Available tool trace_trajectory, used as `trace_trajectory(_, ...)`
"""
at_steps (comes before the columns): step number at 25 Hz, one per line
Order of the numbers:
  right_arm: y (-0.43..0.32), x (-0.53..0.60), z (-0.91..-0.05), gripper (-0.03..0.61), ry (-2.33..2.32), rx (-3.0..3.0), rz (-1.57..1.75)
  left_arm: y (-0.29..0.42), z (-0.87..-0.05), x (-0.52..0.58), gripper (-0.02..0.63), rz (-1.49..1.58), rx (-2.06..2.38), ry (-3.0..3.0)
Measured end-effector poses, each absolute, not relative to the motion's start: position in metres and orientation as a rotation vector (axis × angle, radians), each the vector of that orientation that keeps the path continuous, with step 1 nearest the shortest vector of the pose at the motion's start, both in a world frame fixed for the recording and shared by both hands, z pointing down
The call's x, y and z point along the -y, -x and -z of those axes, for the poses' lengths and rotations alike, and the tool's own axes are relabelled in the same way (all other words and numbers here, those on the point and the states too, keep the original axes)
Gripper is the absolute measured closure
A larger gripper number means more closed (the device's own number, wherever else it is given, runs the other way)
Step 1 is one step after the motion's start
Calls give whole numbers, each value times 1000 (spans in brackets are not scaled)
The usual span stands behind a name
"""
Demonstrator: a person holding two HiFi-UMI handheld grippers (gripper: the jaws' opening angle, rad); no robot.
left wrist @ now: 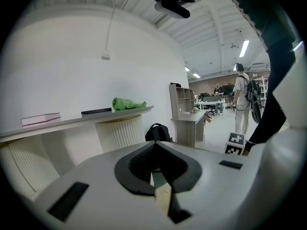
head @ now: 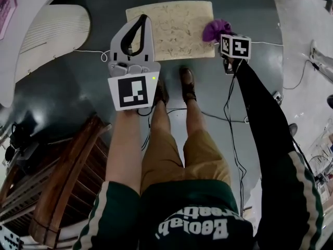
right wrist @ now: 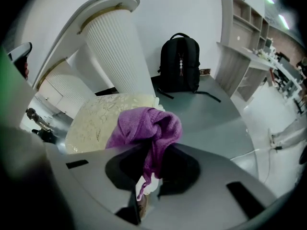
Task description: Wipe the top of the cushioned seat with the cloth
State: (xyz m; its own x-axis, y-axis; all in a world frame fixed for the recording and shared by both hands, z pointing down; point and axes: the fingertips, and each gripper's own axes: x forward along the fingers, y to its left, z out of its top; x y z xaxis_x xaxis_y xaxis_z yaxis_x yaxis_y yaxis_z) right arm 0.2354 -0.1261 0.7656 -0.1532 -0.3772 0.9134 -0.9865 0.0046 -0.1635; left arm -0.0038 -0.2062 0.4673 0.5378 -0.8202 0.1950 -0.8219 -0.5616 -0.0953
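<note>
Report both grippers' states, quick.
Left gripper: shut, holding nothing.
Right gripper: shut on the purple cloth.

A black fabric backpack (right wrist: 180, 63) is standing upright on the dark grey floor (right wrist: 225, 119), near a white ribbed cylindrical column (right wrist: 112, 47) that is carrying a white curved counter (right wrist: 96, 8). A crumpled green fabric (left wrist: 127, 103), a flat black slab (left wrist: 96, 111) and a pale closed book (left wrist: 41, 119) are lying in a row on a long white shelf (left wrist: 72, 122). A brown wooden slatted frame (head: 62, 186) is standing at the head view's lower left, thin black cables (head: 218, 117) are trailing across the floor, and a person in a pale top (left wrist: 241, 97) is standing far off beyond a pale wooden desk (left wrist: 189, 123).
</note>
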Motion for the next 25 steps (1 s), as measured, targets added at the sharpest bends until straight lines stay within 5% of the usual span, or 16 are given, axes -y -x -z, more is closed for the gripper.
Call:
trace_trajectory(8,-173,141,-710,518,-1470,1900,-1173,44,-473,198,598,-322,1541,-2652)
trace_trajectory(25,120,101,-696,518,-1031,2093,-1283,182,-489,186,598,-348,1637,-2566)
